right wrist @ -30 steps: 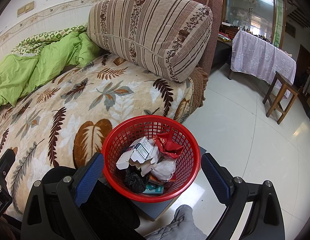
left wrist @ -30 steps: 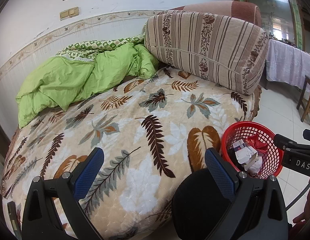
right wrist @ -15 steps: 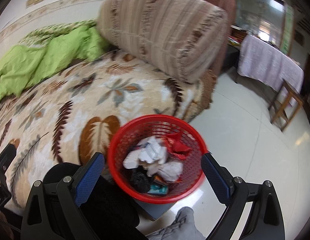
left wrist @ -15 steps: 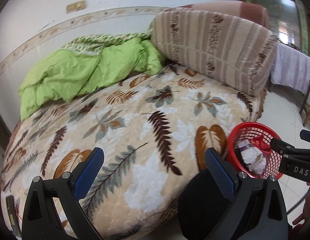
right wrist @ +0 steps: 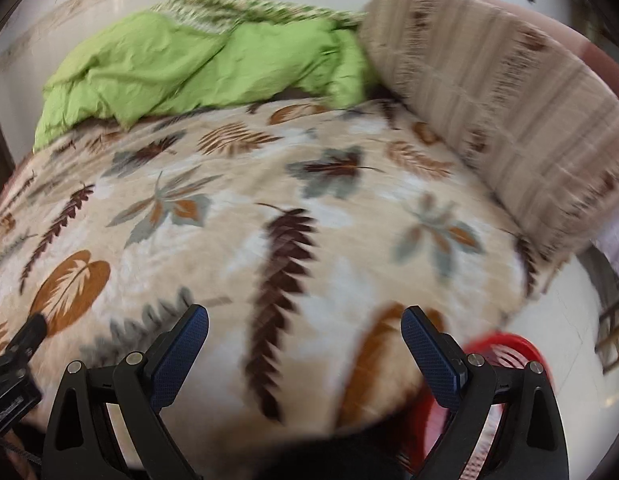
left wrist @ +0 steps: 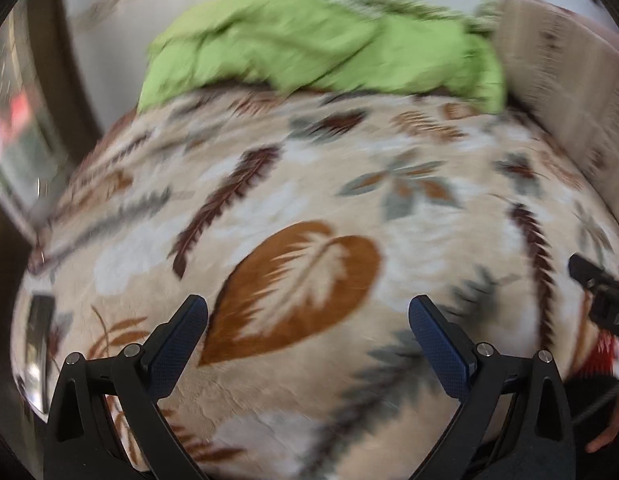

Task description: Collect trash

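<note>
Both views are blurred by motion. My left gripper [left wrist: 307, 312] is open and empty over the leaf-patterned blanket [left wrist: 309, 208] on the bed. My right gripper [right wrist: 303, 322] is open and empty over the same blanket [right wrist: 269, 200]. The red trash basket [right wrist: 505, 350] shows only as a blurred rim at the lower right of the right wrist view, behind the right finger. A sliver of red [left wrist: 607, 354] shows at the right edge of the left wrist view. I see no loose trash on the blanket.
A green quilt [right wrist: 197, 64] is bunched at the back of the bed. A striped bolster [right wrist: 489, 92] lies along the right side. White floor [right wrist: 569, 320] lies to the right of the bed. A dark door frame [left wrist: 73, 60] stands at the left.
Both grippers have swung left, away from the red basket and over the bed. The basket has slid from the middle to the lower right edge. Both jaws stay open.
</note>
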Demonstrator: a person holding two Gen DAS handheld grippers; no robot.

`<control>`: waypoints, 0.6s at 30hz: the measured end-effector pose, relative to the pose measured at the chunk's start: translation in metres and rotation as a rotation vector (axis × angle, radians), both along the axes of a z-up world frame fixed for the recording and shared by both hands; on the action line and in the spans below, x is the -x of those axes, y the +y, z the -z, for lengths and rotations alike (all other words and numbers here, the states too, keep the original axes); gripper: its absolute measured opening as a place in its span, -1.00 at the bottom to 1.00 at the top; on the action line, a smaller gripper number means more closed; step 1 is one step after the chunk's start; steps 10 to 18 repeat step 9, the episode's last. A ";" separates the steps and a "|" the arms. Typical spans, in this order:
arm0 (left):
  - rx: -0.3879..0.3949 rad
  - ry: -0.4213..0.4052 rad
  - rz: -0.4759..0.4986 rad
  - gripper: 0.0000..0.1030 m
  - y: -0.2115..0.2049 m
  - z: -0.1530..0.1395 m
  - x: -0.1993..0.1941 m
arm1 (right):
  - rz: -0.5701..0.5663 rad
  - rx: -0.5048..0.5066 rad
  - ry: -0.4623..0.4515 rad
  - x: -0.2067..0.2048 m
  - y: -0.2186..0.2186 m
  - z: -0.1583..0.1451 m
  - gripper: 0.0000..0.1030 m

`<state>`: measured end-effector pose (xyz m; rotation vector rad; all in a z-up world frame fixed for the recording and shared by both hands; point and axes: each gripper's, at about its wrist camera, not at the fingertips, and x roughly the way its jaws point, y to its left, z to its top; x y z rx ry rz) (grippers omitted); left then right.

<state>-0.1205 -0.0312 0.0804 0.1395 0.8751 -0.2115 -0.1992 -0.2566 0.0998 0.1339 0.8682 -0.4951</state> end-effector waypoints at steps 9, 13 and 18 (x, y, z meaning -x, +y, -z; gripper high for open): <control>-0.005 0.122 -0.098 0.95 0.012 0.048 -0.093 | -0.019 -0.042 0.134 -0.144 0.015 0.067 0.90; -0.005 0.122 -0.098 0.95 0.012 0.048 -0.093 | -0.019 -0.042 0.134 -0.144 0.015 0.067 0.90; -0.005 0.122 -0.098 0.95 0.012 0.048 -0.093 | -0.019 -0.042 0.134 -0.144 0.015 0.067 0.90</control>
